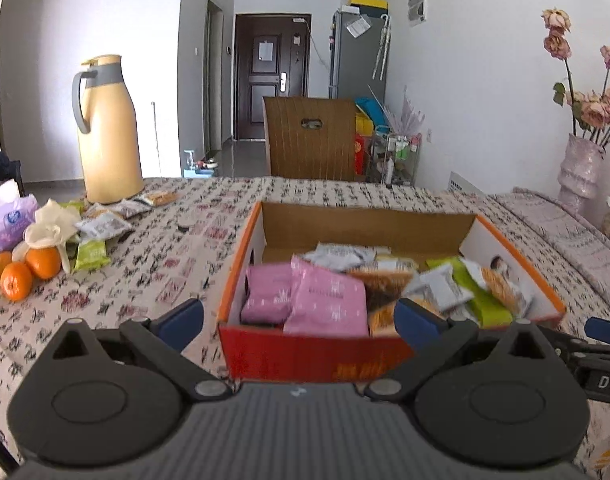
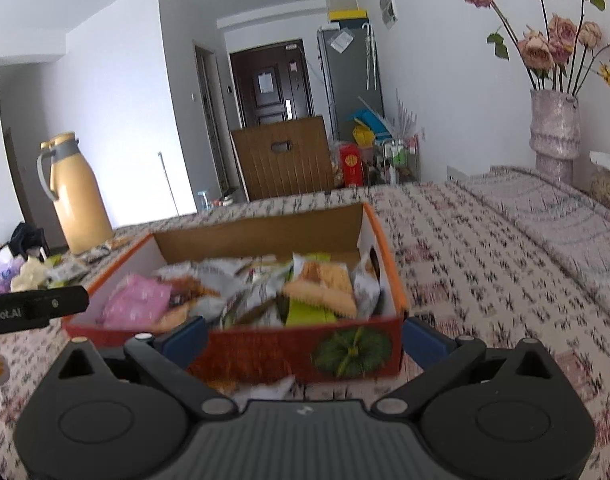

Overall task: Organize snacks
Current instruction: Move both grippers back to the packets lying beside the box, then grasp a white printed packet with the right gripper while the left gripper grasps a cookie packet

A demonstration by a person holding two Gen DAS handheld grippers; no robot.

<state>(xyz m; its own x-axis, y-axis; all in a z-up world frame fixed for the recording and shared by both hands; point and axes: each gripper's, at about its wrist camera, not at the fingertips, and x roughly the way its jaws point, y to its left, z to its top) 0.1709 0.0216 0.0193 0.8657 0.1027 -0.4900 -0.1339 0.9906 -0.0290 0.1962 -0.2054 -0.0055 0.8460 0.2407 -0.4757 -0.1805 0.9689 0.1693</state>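
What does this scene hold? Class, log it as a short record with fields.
surface: table with patterned cloth
container: open cardboard box
box contents: pink packets, mixed snack packets
loose snacks: by the yellow jug, far left
fruit: oranges
left gripper: open, empty
right gripper: open, empty

Open orange-rimmed box (image 1: pixel 513 256) – full of snack packets (image 1: pixel 325 300); more loose by thermos
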